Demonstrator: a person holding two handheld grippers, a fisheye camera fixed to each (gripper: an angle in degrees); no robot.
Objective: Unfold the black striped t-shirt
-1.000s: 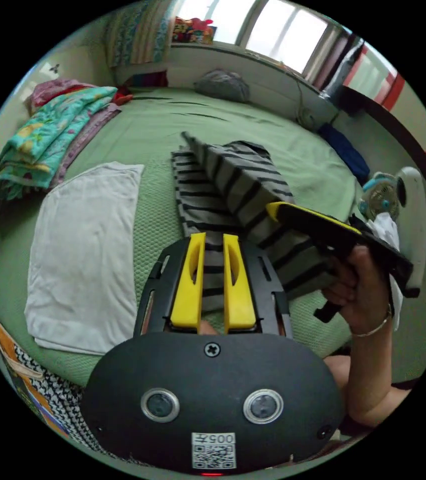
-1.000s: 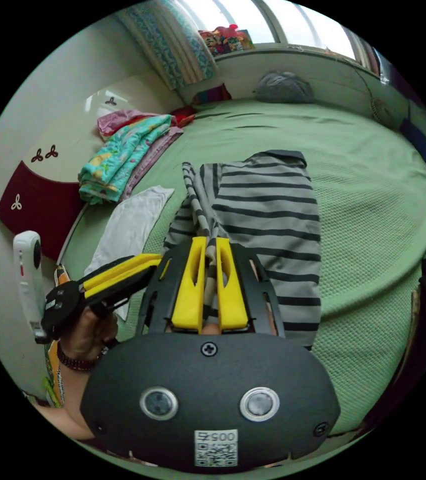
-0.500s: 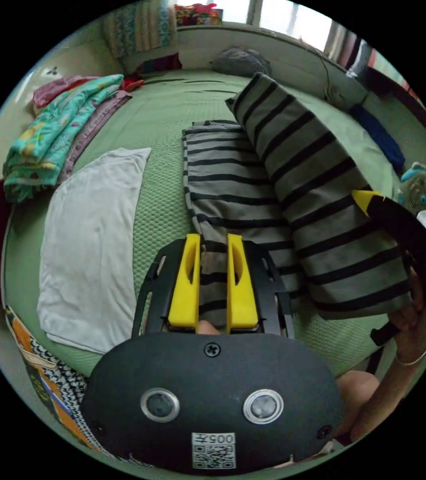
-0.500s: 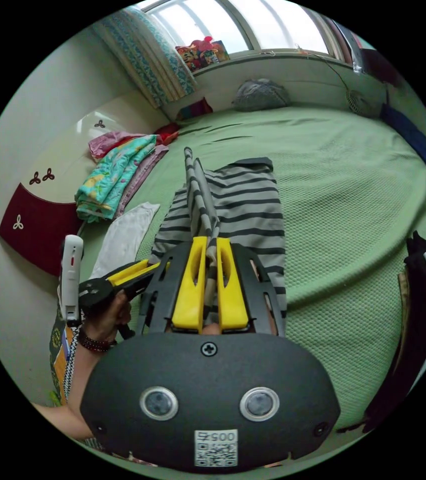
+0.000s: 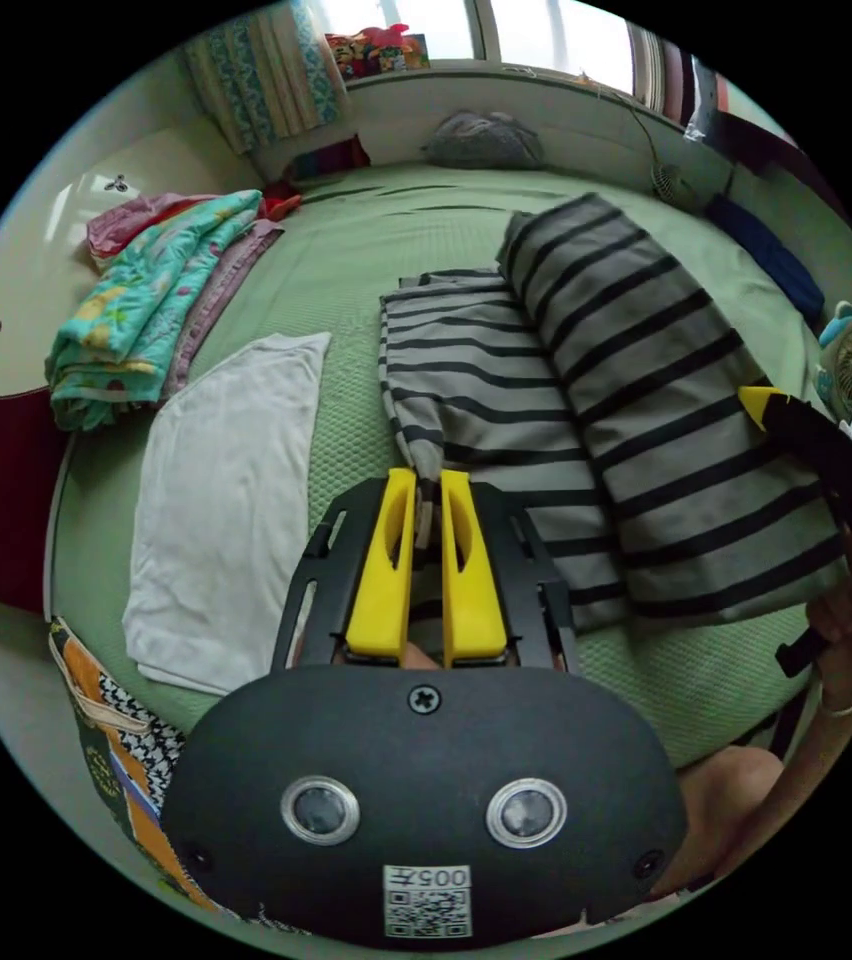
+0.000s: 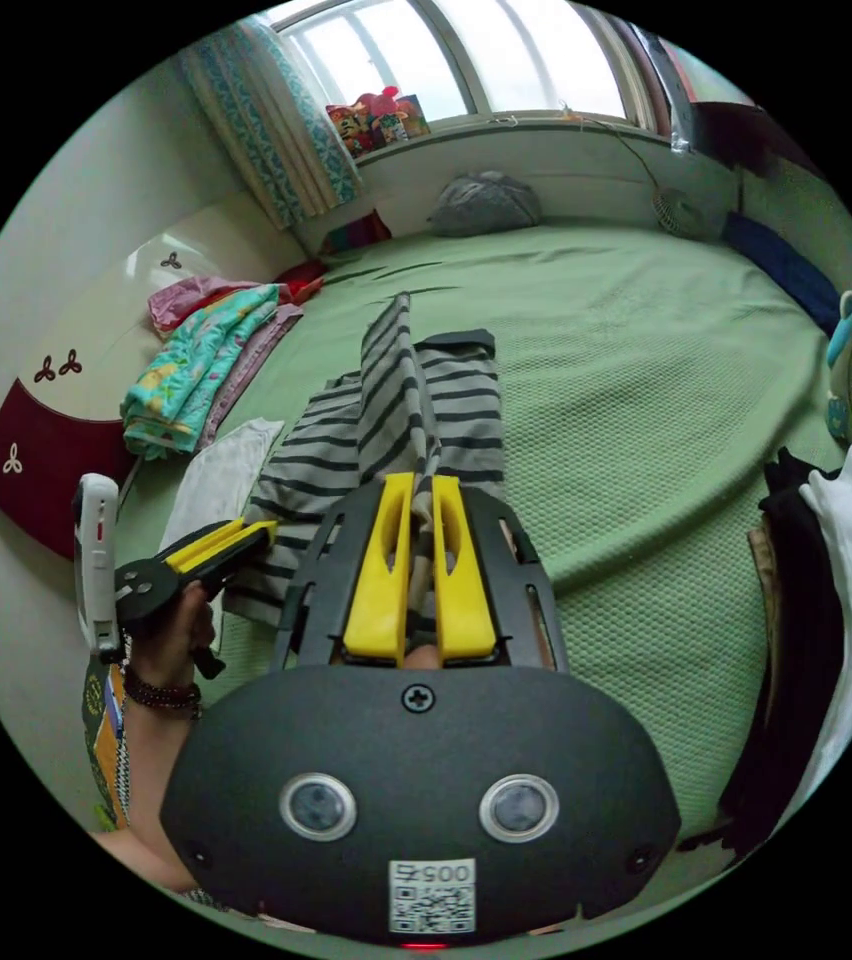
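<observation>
Left gripper view: 1 striped t-shirt (image 5: 566, 400), 2 tools.

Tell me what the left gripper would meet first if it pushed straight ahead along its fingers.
Most likely more of the striped t-shirt. The left gripper already pinches its edge, and the lower layer lies directly ahead on the green bed. Depth is uncertain.

T-shirt (image 5: 586, 400) grey, black stripes. Bed cover (image 6: 646, 380) green. Folded cloth (image 5: 226, 500) white. Gripper jaws yellow, bodies black. Quilt (image 5: 136, 310) turquoise floral.
</observation>
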